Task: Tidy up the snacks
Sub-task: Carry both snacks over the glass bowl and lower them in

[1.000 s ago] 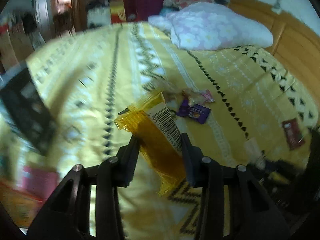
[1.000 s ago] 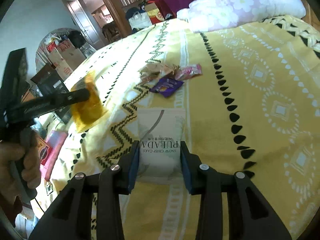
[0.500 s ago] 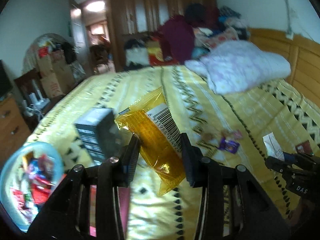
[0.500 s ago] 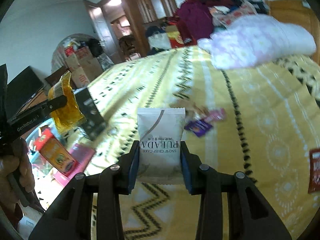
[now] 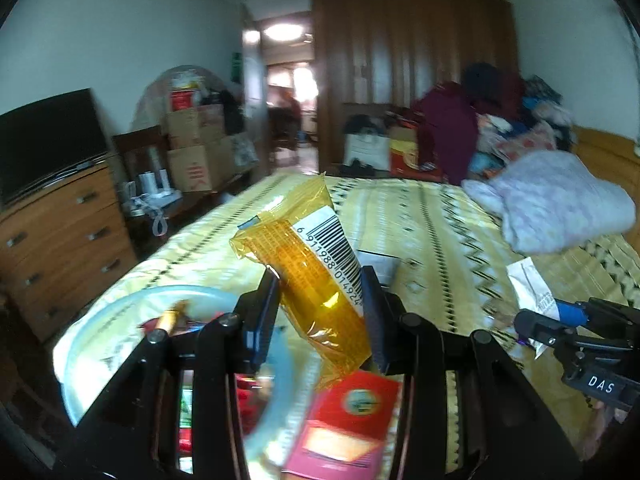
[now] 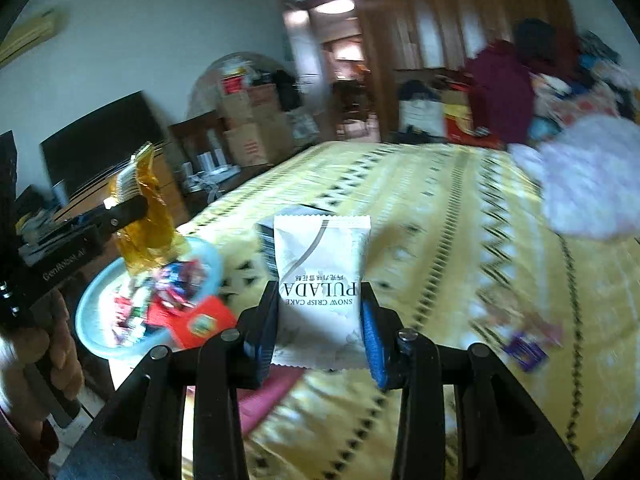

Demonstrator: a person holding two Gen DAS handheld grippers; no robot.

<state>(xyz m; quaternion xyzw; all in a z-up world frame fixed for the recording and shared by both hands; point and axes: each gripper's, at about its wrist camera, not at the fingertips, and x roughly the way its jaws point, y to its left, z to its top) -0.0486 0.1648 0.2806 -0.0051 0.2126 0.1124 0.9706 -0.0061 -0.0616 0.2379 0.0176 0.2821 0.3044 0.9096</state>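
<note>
Left gripper (image 5: 322, 300) clamps crinkly amber packet (image 5: 316, 272) | right gripper (image 6: 320, 318) clamps flat white pouch (image 6: 320, 268)

left claw (image 5: 320, 300) grips orange packet (image 5: 316, 280) above bowl (image 5: 80, 344)

A yellow bedspread with black zigzag lines (image 5: 432, 232) stretches ahead of the claw. Far right lies a pale floral folded quilt (image 5: 560, 200). Far left stand a brown wooden dresser (image 5: 60, 232) bearing a black flat television (image 5: 48, 140), and stacked cardboard boxes (image 5: 196, 152).
</note>
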